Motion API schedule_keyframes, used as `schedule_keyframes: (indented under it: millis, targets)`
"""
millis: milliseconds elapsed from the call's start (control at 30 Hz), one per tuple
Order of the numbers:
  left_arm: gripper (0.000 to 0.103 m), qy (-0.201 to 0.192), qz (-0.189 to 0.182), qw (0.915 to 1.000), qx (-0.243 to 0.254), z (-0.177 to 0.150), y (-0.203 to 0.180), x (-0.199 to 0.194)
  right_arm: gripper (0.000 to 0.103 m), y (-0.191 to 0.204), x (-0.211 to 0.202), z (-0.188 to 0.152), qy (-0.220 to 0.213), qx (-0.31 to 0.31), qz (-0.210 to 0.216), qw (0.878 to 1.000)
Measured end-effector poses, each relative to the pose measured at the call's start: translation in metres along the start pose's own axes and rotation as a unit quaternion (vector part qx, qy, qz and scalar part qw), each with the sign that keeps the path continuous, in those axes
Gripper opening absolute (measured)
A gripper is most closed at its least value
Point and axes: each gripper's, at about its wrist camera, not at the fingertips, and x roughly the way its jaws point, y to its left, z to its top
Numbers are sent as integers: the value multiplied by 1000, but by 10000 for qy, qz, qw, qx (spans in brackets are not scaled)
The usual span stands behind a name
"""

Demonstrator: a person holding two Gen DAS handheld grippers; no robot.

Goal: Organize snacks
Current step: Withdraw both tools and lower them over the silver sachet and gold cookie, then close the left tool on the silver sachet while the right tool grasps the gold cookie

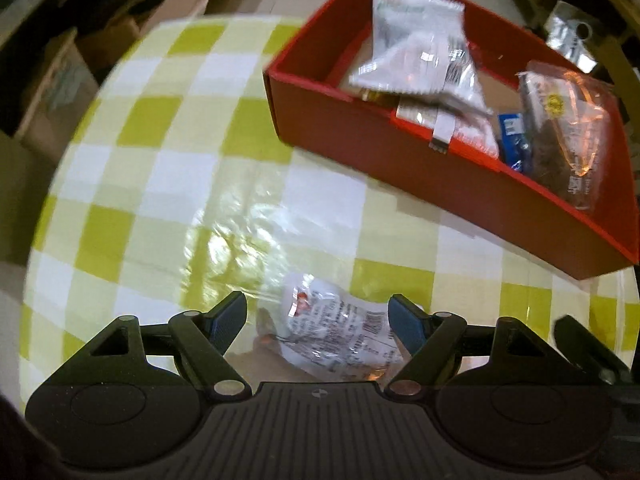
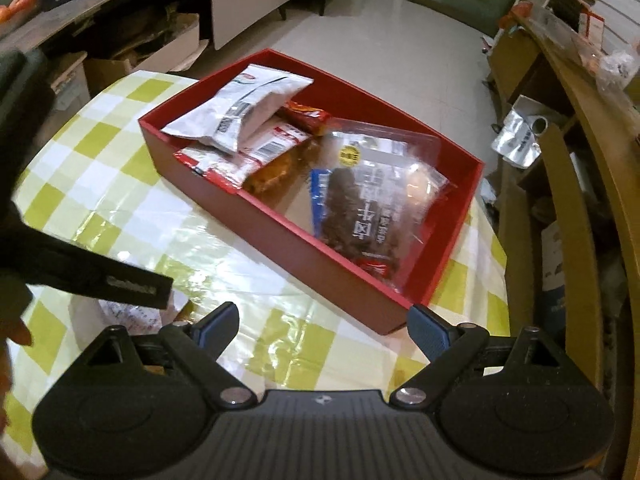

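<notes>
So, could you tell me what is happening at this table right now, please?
A person is sorting snacks into a red box on a checked tablecloth. The left gripper is over a white snack packet lying outside the box, jaws open on either side of it, not yet closed. The right gripper hangs open and empty near the box, which already holds several packets.

A round desk (image 2: 100, 216) lies before you, covered in a yellow-green and white checked cloth under glossy clear plastic that catches the light. Beyond its far edge is a pale tiled floor (image 2: 384, 28). To your left, open cardboard boxes (image 2: 160, 48) sit on the floor below a long dark counter (image 2: 80, 4). To your right stands a wooden shelf unit (image 2: 576, 128), with a crumpled silver foil bag (image 2: 518, 140) beside it.
</notes>
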Motion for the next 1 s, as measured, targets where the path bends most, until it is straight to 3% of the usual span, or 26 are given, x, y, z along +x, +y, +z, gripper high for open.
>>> schedule_keyframes:
  millis: [233, 367, 500, 800, 1000]
  targets:
    - [84, 368, 116, 9992, -130, -7, 4, 20, 99, -2, -3, 0, -25, 7, 72, 10000]
    - [84, 337, 322, 9987, 183, -23, 15, 12, 99, 9, -2, 0, 29, -131, 165, 9998]
    - [84, 433, 325, 9985, 93, -36, 33, 13, 99, 30, 2, -1, 170, -340, 288, 9989]
    - [88, 315, 228, 9992, -4, -31, 46, 20, 99, 82, 16, -25, 537, -1002, 785, 9904]
    - [89, 269, 266, 9992, 119, -31, 47, 17, 98, 98, 32, -25, 693, -1333, 869, 9848]
